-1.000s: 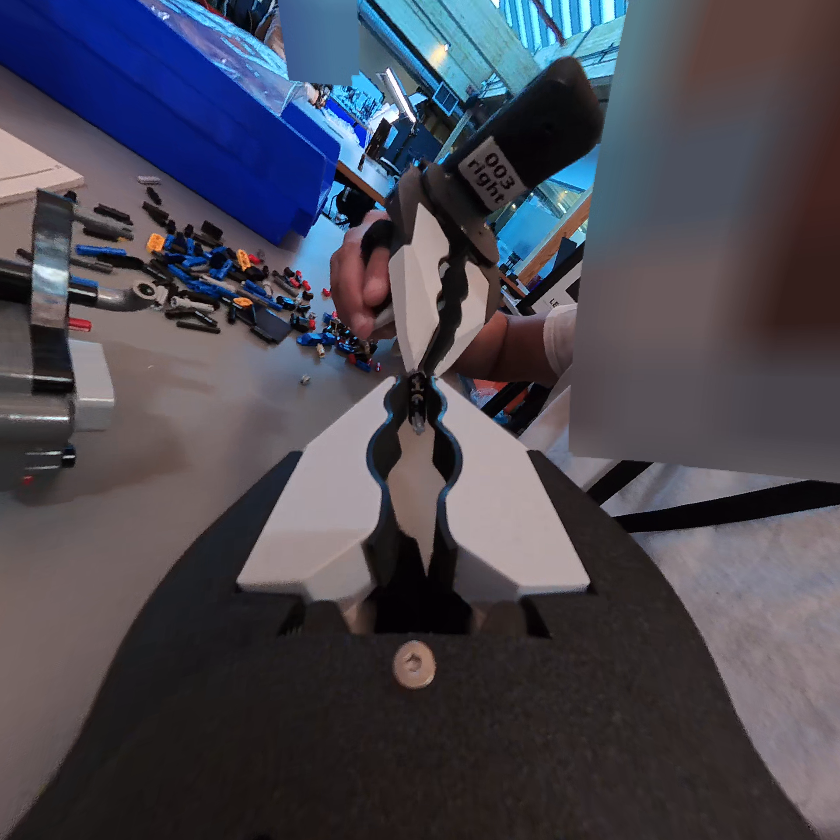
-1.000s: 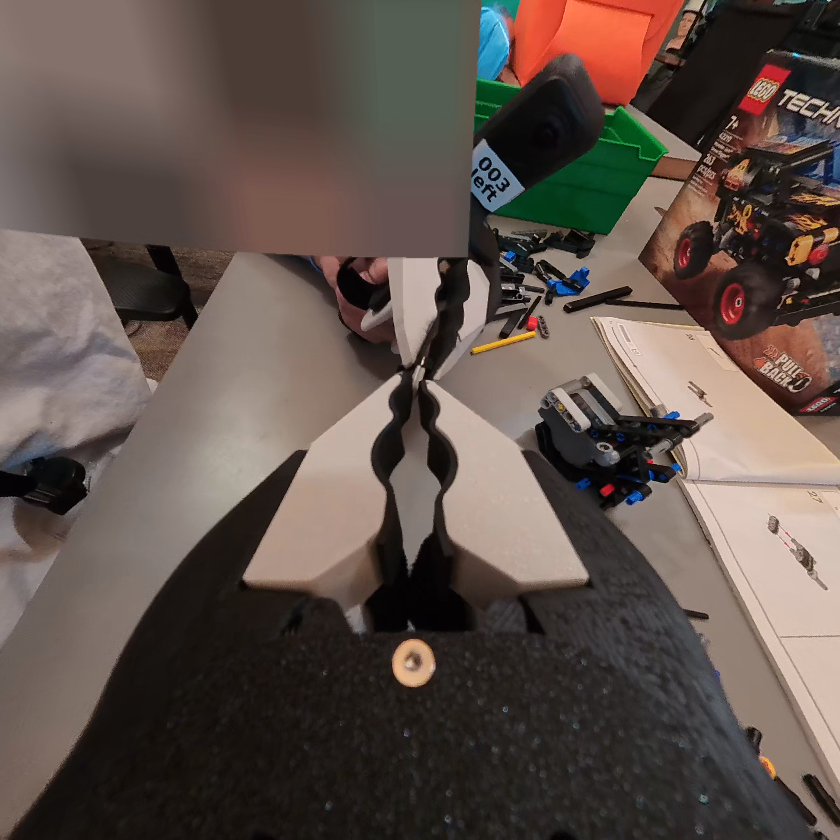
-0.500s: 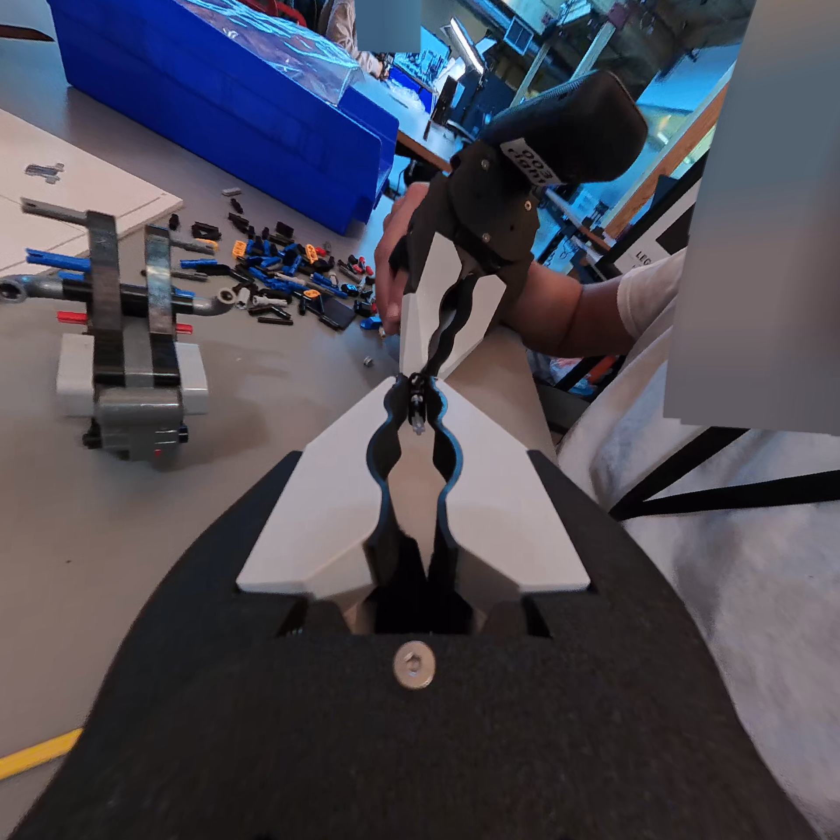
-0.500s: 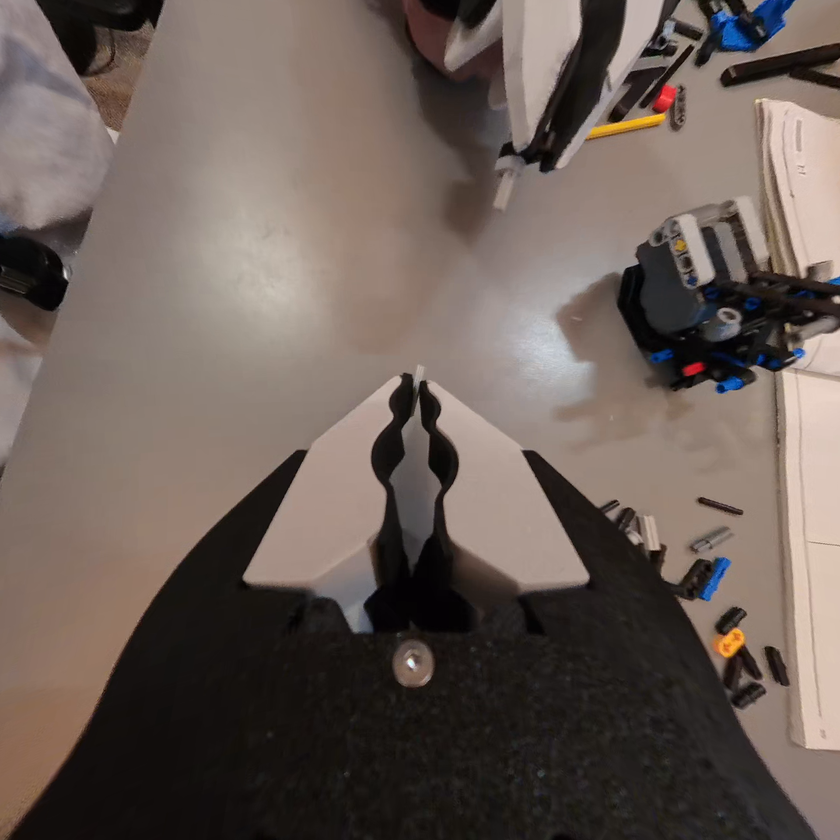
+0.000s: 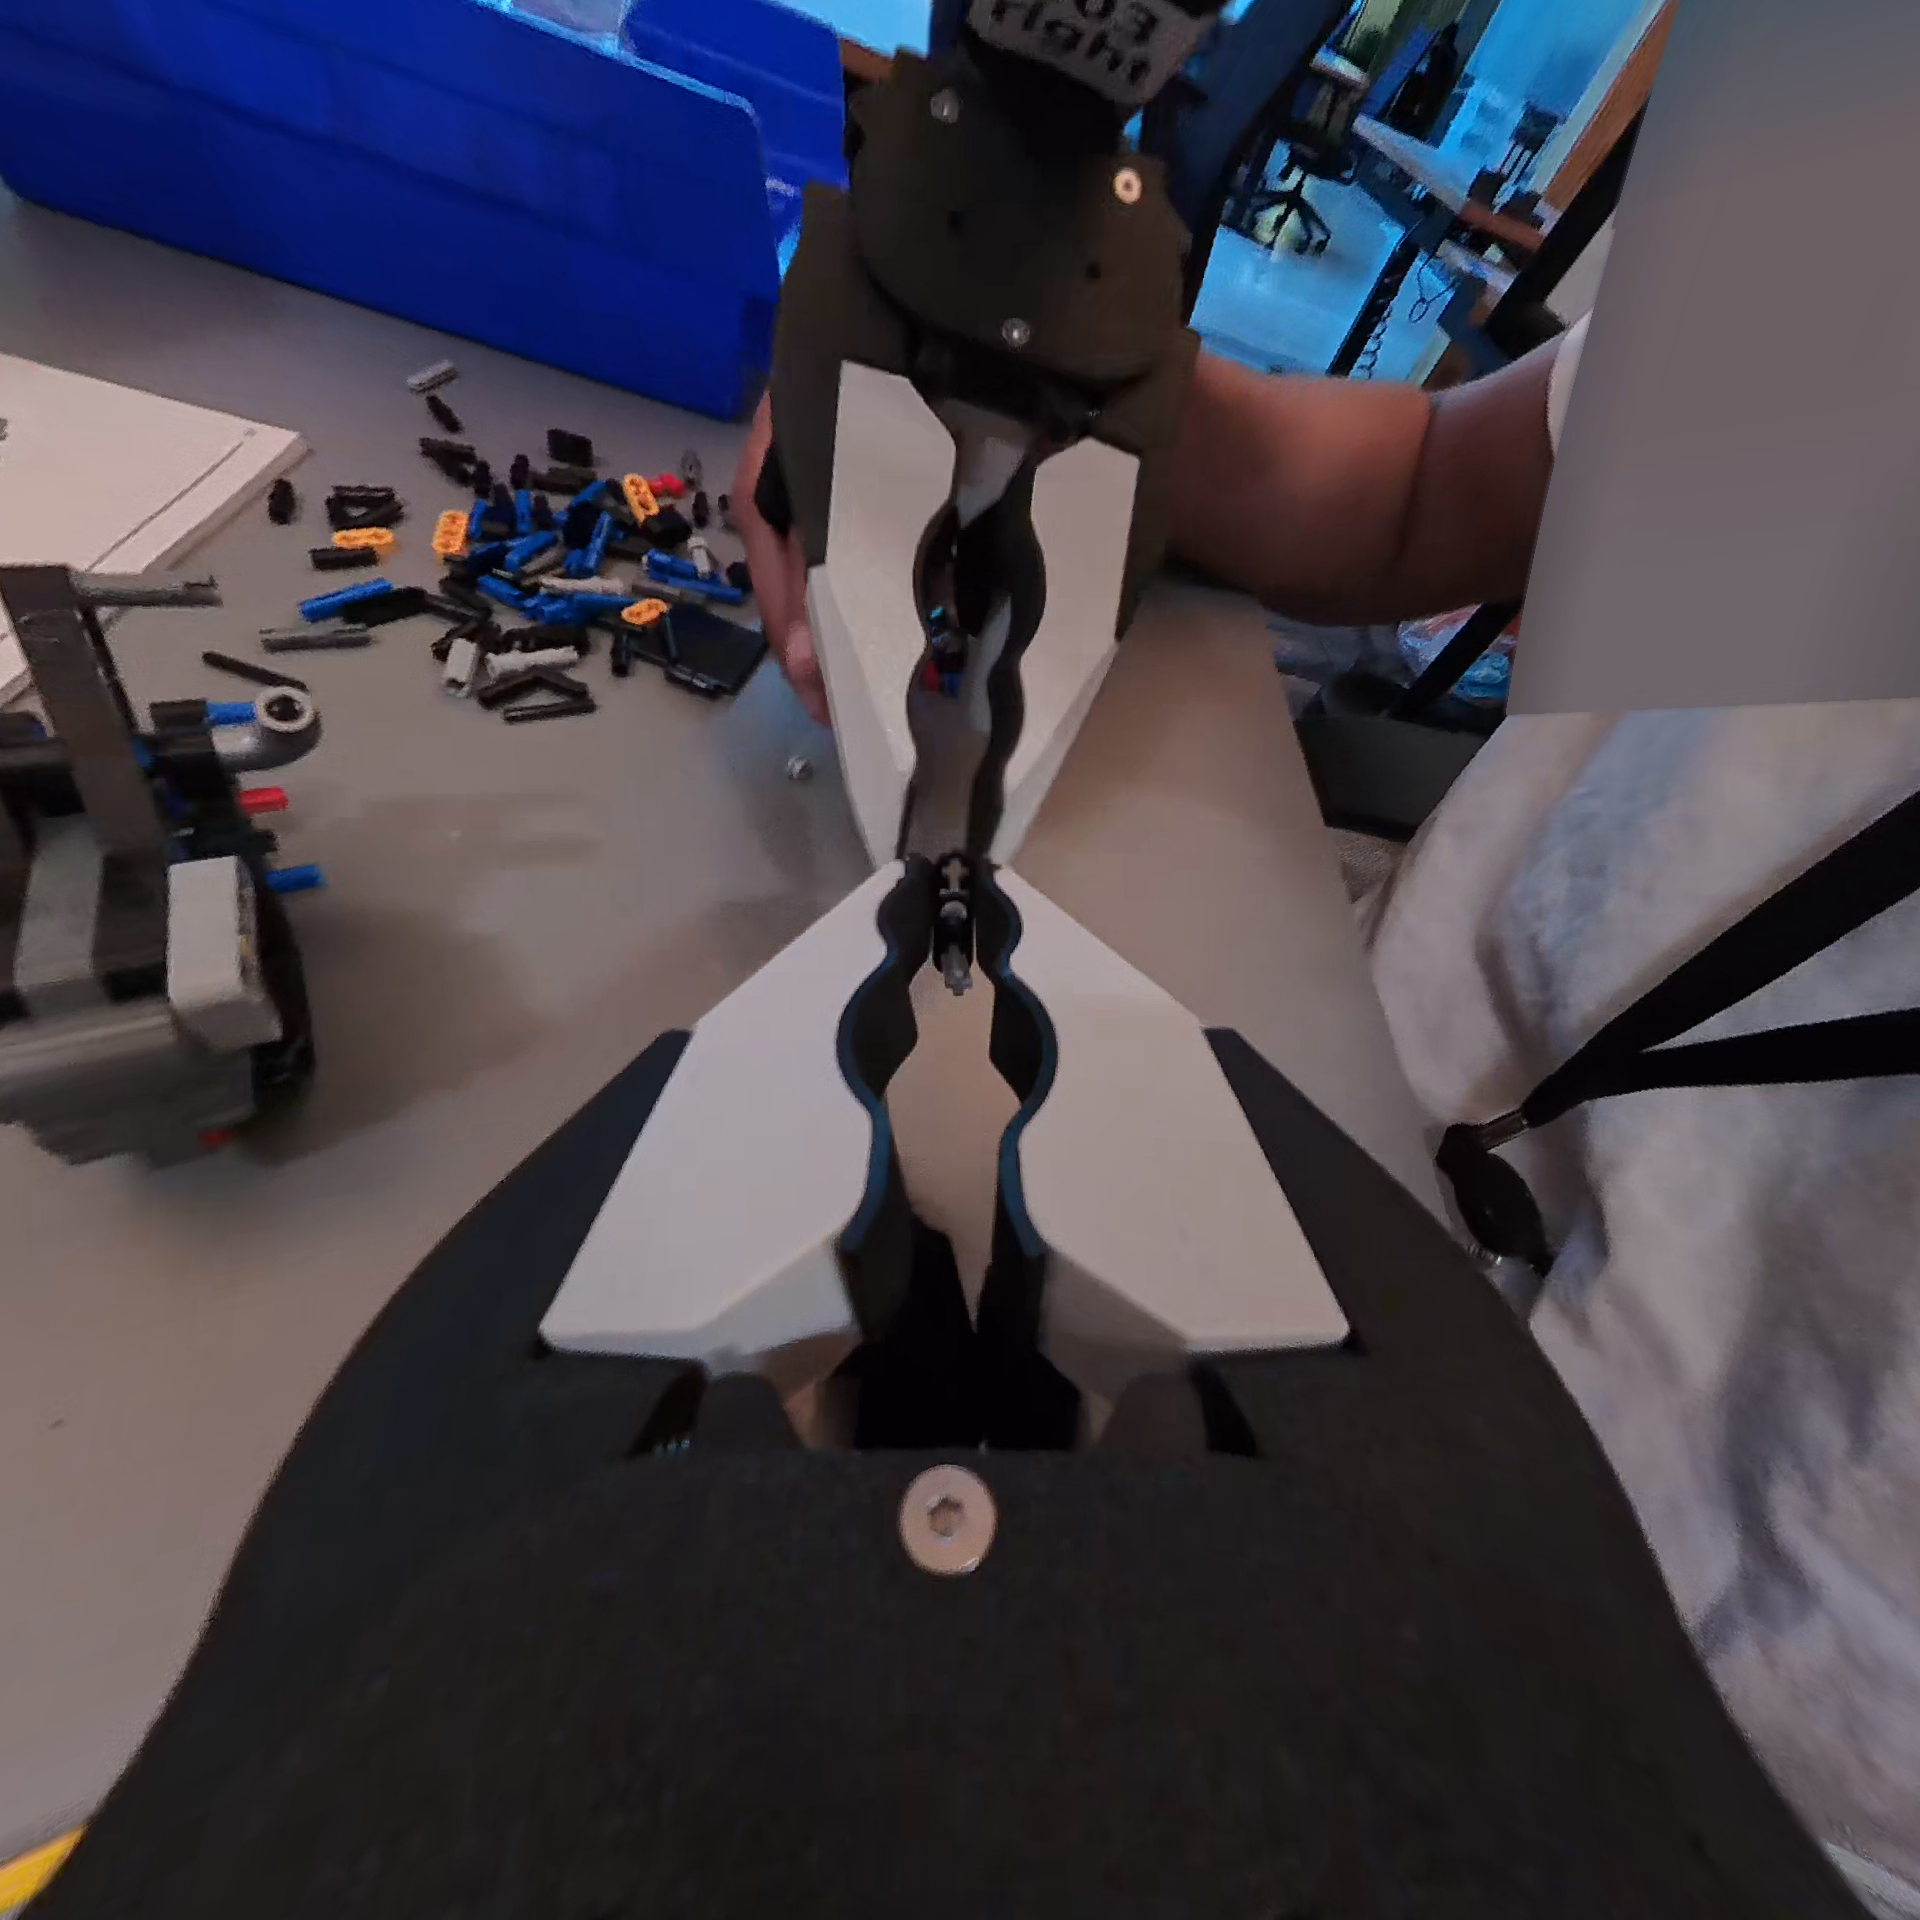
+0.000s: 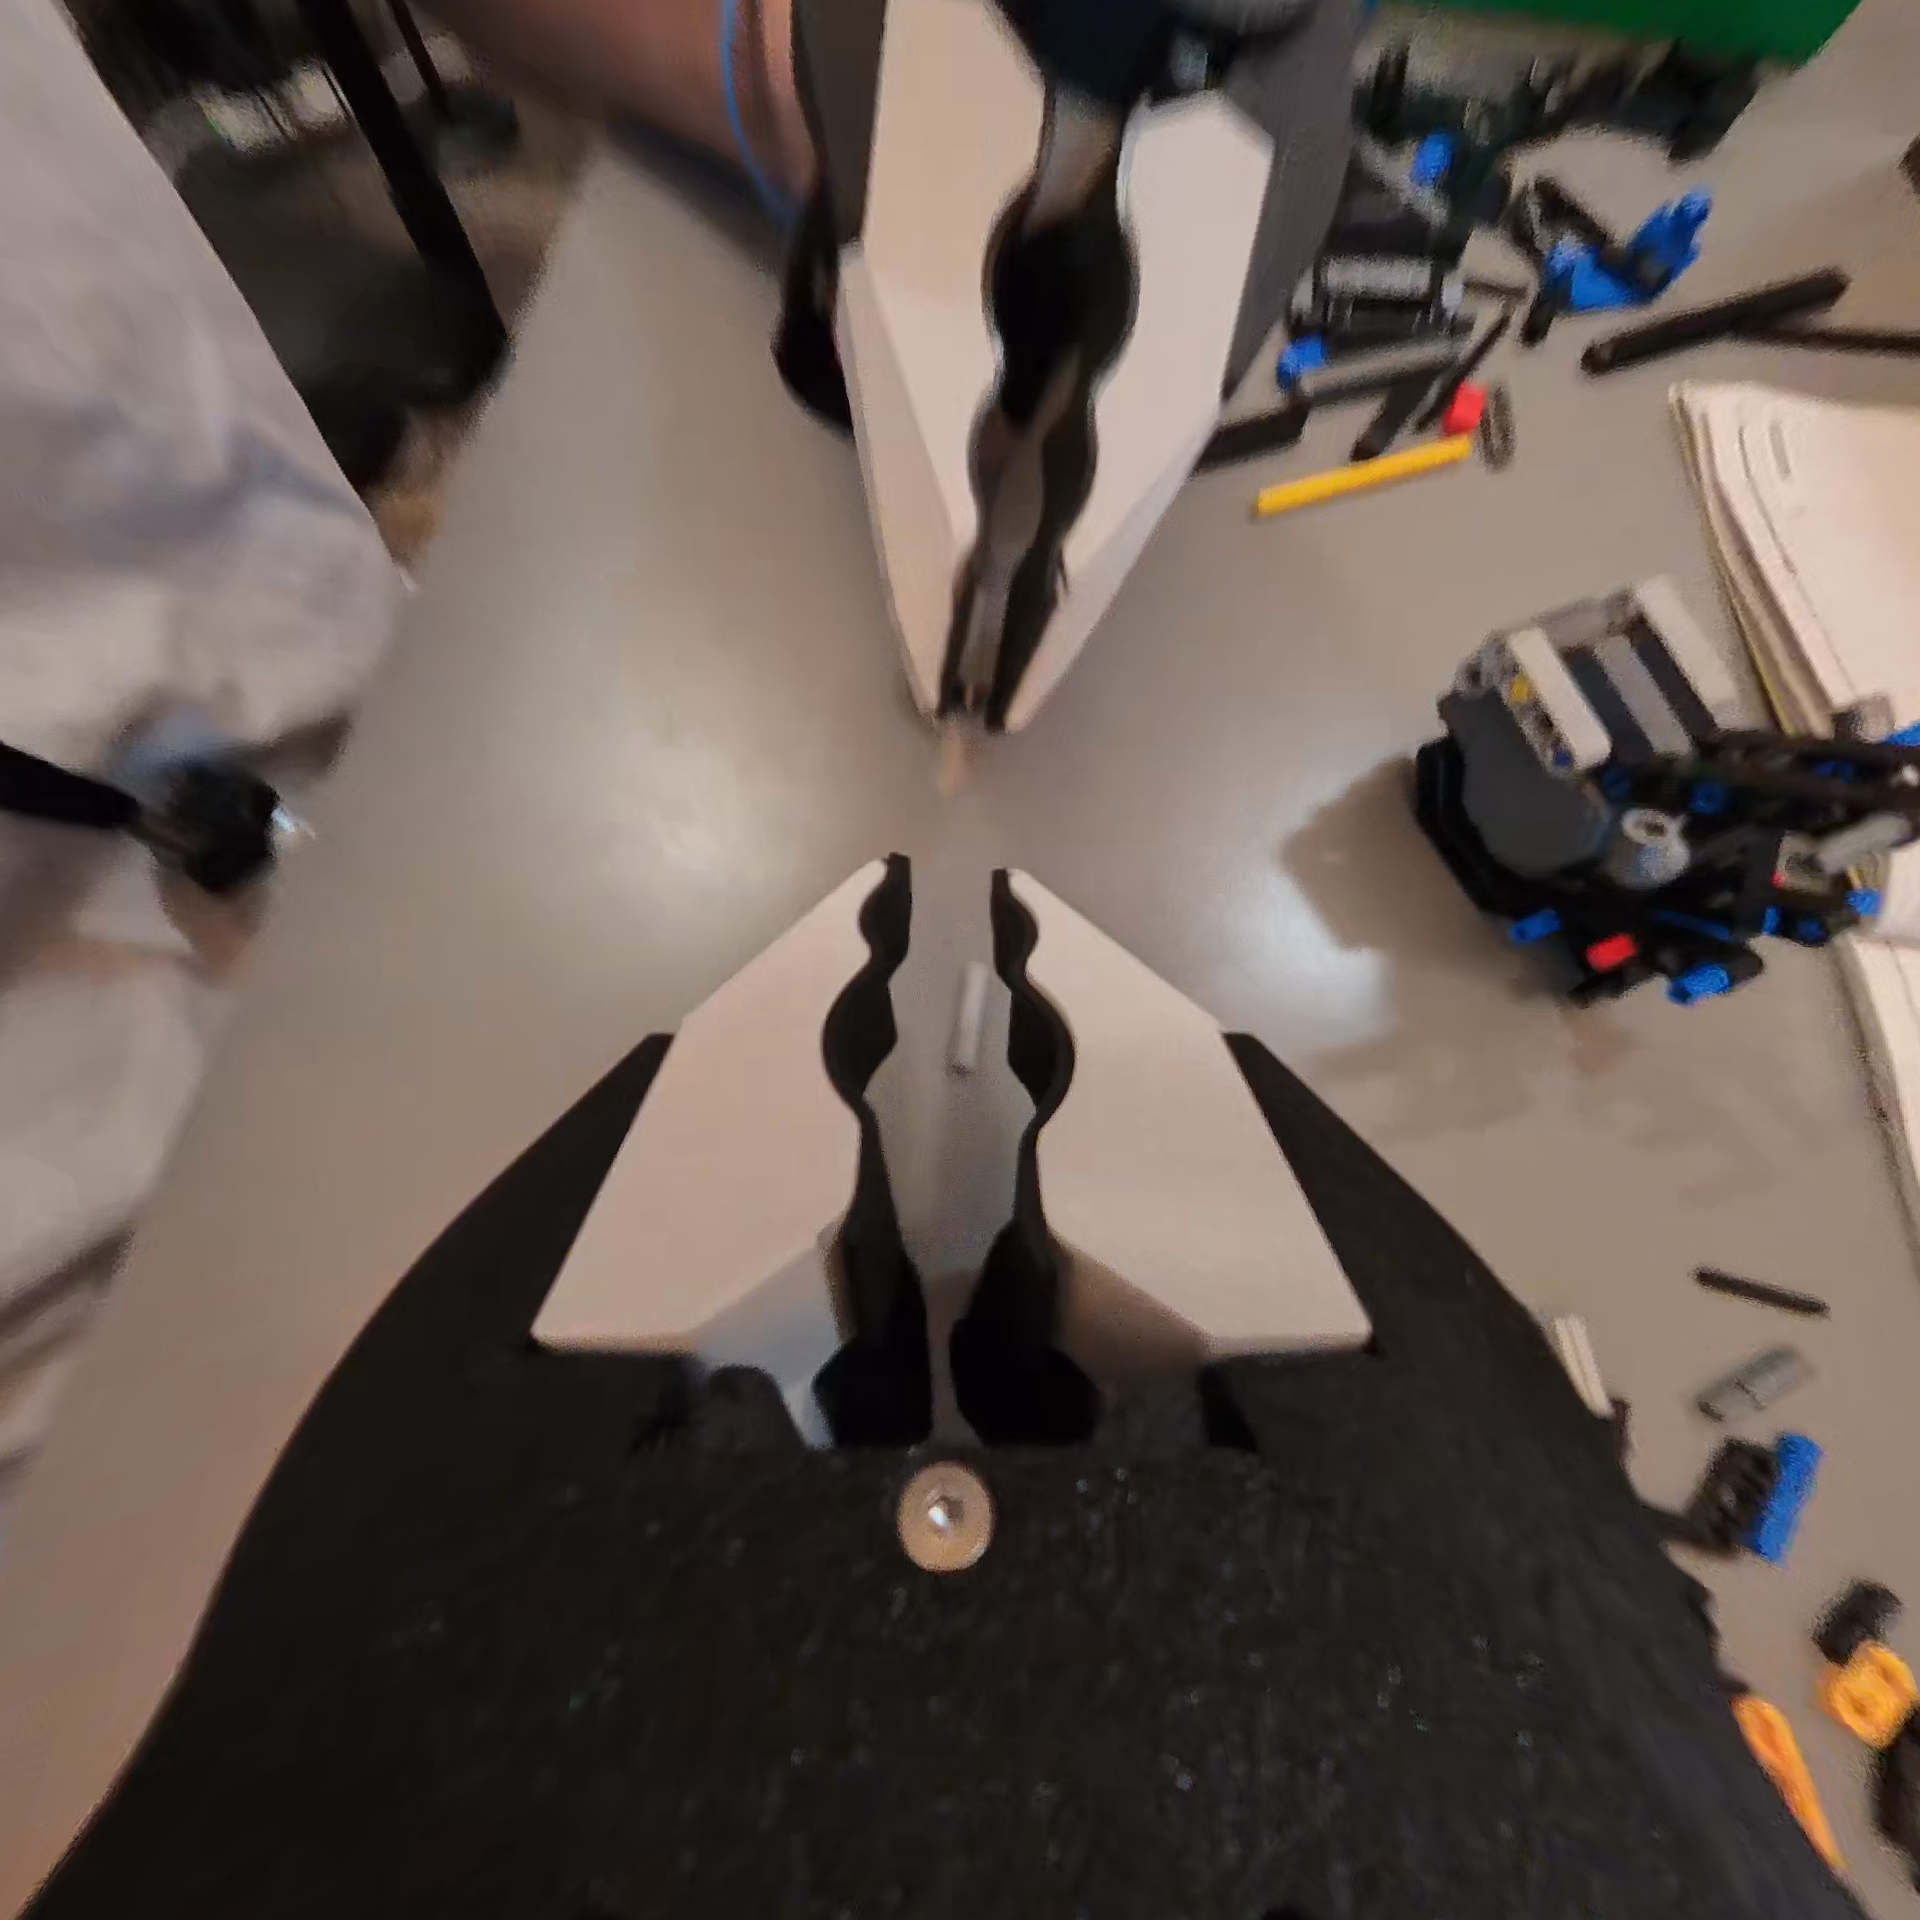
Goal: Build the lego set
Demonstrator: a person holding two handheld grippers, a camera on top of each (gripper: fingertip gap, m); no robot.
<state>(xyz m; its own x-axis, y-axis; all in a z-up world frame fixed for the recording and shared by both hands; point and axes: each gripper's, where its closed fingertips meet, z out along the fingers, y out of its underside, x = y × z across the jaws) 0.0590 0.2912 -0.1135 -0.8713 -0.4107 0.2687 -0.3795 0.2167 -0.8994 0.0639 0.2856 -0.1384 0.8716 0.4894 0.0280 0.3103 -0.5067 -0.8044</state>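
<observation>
My left gripper [image 5: 953,883] is shut on a small black connector with a light grey pin [image 5: 954,935] through it. In the right wrist view the left gripper [image 6: 966,717] points down at me with the pin's pale tip [image 6: 954,758] sticking out. My right gripper [image 6: 948,878] is open by a narrow gap and holds nothing. A small light grey pin [image 6: 971,1018] shows between its fingers against the table; I cannot tell whether it lies there or is falling. In the left wrist view the right gripper [image 5: 951,831] faces mine tip to tip. The partly built model [image 6: 1621,810] stands to the right.
The model [image 5: 135,935] stands at the left in the left wrist view, with a pile of loose parts [image 5: 561,582], a blue bin [image 5: 416,187] and an instruction booklet [image 5: 114,468] behind. A yellow axle [image 6: 1361,483], the booklet [image 6: 1808,540] and loose parts [image 6: 1756,1486] lie right. The yellow axle [image 6: 1361,483] is about equally far from each gripper, around 20 cm.
My right gripper has opened and let go of the small light grey pin it held at its tips. The two grippers have come back tip to tip after moving apart.
</observation>
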